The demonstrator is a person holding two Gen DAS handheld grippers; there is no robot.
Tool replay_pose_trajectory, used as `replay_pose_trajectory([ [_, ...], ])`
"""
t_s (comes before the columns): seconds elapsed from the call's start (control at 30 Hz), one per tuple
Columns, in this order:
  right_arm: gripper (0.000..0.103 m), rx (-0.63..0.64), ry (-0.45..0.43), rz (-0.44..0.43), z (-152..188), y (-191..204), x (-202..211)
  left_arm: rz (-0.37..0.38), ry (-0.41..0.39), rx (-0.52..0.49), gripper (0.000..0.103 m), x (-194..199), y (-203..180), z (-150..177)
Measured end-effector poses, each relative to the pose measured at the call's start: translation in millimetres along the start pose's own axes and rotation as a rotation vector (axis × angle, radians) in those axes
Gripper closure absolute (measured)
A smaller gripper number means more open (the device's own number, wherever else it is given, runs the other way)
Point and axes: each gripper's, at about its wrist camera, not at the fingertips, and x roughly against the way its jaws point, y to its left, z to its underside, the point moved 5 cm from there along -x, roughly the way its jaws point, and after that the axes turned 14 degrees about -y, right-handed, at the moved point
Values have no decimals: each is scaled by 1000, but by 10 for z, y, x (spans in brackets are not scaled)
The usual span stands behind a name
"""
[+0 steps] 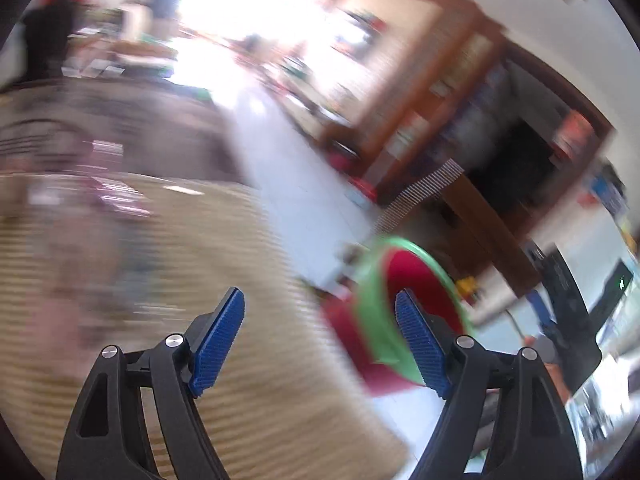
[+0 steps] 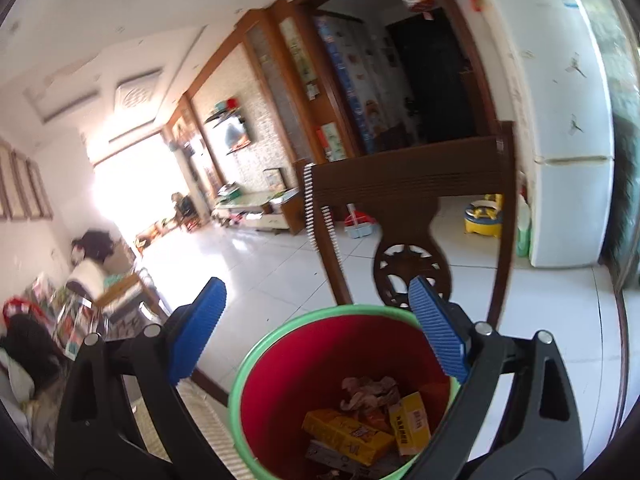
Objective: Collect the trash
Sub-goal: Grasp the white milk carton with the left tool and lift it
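A red trash bin with a green rim [image 2: 280, 396] stands below my right gripper [image 2: 316, 336], which is open and empty just above the bin's mouth. Inside the bin lie yellow cartons [image 2: 344, 436] and crumpled paper [image 2: 368, 394]. In the blurred left wrist view the same bin [image 1: 404, 280] shows at the right, beside the edge of a beige ribbed table surface [image 1: 180, 264]. My left gripper [image 1: 320, 340] is open and empty over that surface, its right finger in front of the bin's rim.
A dark wooden chair [image 2: 408, 188] stands right behind the bin. A white fridge [image 2: 560, 120] is at the right, white tiled floor [image 2: 260, 264] beyond. A cluttered sofa area [image 2: 48, 320] lies at the left. Blurred pink items [image 1: 100, 184] lie on the table.
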Motion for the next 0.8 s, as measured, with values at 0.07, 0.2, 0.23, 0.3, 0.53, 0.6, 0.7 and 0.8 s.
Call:
replay_pose_trajectory([
  [0.07,9,15,9,-47,39,167,52,-168,-73,-7,28,377,558,-179],
  [0.2,7,27,14,-114,104,466,190,-525,-167,22,27,1054,1743,-437],
  [0.23,7,36,19,-131,127,553,219,-593,-174,62,27,1210,2062,-481],
  [0.3,7,63,26,-170,198,761,293,-726,-177,137,27,1449,2625,-523],
  [0.53,7,146,33,-263,409,1333,454,-975,-101,404,27,1765,3995,-464],
  [0.6,7,157,42,-278,465,1436,460,-995,-77,420,27,1687,4129,-494],
  [0.7,7,169,55,-293,527,1552,449,-1020,-54,387,18,1565,4253,-570],
  [0.8,7,182,47,-295,564,1623,448,-1046,-29,329,25,1485,4311,-628],
])
